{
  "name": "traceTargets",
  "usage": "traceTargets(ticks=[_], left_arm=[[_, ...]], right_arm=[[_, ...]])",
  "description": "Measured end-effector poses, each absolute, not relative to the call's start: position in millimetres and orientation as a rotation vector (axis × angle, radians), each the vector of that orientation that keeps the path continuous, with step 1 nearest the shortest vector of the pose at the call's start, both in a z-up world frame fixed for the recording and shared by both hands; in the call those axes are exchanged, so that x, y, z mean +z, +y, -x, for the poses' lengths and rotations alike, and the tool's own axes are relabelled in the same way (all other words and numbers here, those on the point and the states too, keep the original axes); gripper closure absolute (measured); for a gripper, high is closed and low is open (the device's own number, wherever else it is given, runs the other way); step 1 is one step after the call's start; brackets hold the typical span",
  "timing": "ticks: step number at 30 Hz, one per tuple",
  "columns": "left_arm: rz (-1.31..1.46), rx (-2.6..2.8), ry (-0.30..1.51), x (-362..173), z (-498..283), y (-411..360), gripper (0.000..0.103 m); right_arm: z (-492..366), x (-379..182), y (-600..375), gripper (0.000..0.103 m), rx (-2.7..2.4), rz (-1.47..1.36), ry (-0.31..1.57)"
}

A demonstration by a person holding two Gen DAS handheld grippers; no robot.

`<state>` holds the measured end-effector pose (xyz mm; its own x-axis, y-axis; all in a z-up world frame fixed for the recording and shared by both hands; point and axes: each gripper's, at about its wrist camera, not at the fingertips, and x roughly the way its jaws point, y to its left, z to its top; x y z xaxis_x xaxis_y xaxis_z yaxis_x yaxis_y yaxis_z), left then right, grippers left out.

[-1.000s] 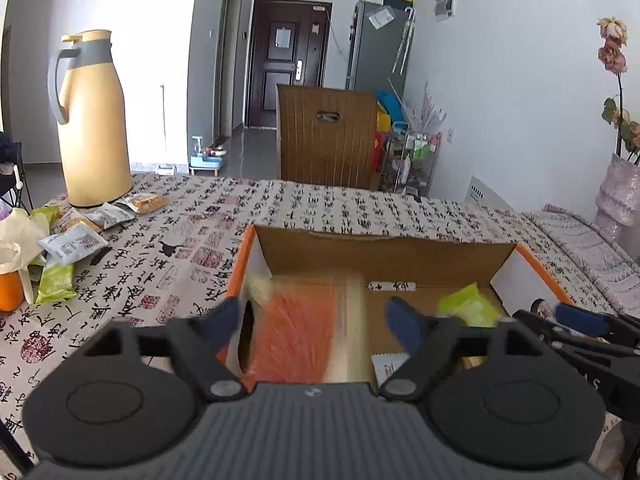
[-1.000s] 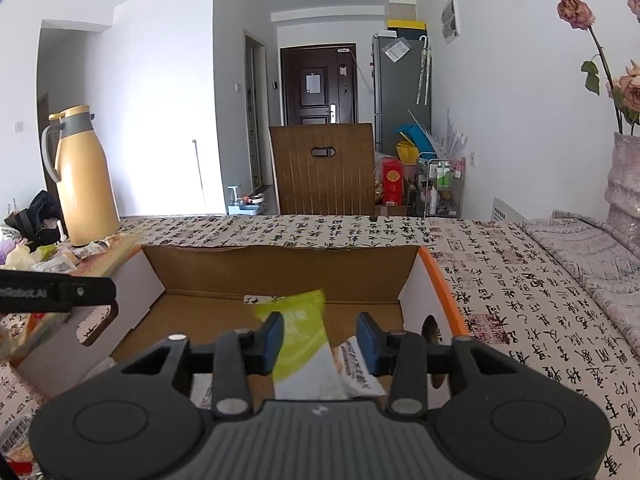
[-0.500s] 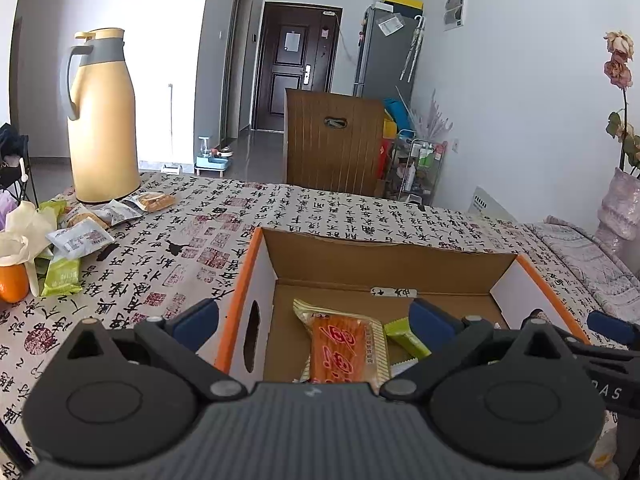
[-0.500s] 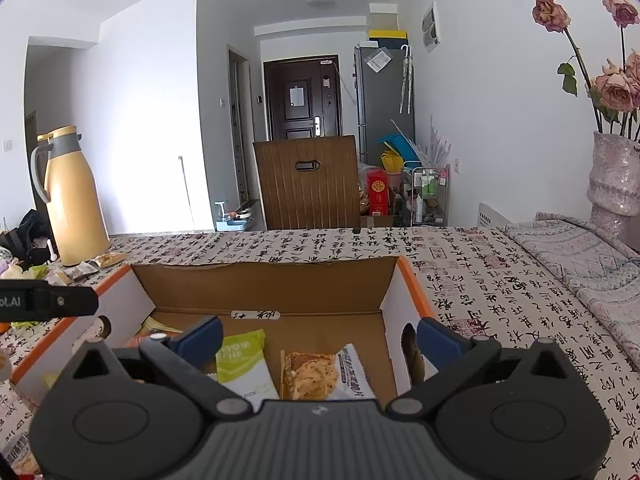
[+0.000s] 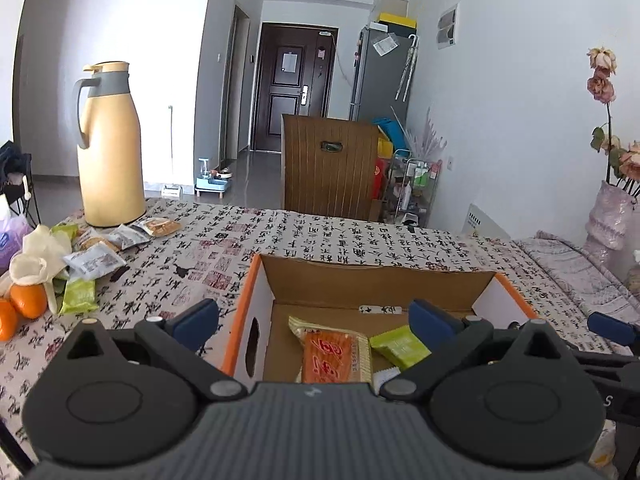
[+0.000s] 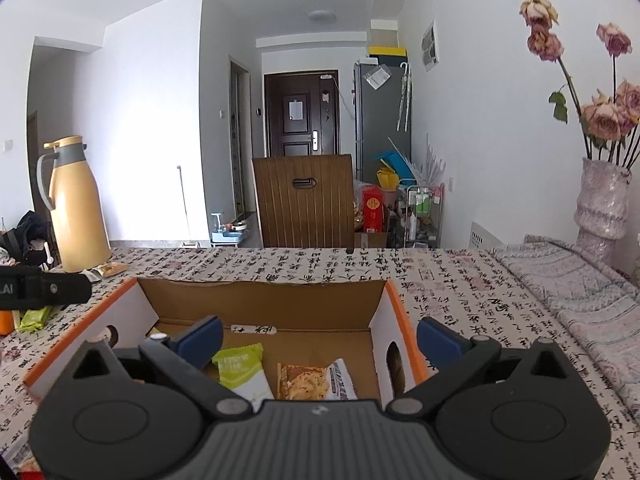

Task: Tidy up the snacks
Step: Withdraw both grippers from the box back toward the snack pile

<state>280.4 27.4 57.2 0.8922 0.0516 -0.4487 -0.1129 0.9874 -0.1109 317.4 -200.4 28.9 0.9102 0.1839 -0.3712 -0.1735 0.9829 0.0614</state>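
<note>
An open cardboard box [image 5: 376,280] with orange rims sits on the patterned tablecloth. Inside lie an orange-red snack pack [image 5: 334,356] and a green pack [image 5: 400,346]. The right wrist view shows the box [image 6: 260,312] holding a green pack [image 6: 240,368] and a brown cracker pack [image 6: 312,382]. My left gripper [image 5: 314,318] hangs open and empty above the box's near left part. Over the near right part, my right gripper [image 6: 320,338] is also open and empty. More snack packs [image 5: 104,252] lie loose on the table at the left.
A tall yellow thermos [image 5: 108,148] stands at the far left of the table, with oranges [image 5: 24,304] and a crumpled bag nearby. At the far right stands a vase of dried roses [image 6: 600,200]. A wooden chair back [image 5: 330,164] rises beyond the table.
Both grippers let go of their packs, the left an orange-red one, the right a green one. Both packs now lie in the box. Both grippers have risen and drawn back a little.
</note>
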Motion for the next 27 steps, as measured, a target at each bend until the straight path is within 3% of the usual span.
traceTargets(ticks=[27], left_arm=[[0.109, 0.103, 0.537, 27, -171, 39, 0.0]], right_arm=[[-206, -15, -237, 0.0, 0.155, -0.02, 0.533]])
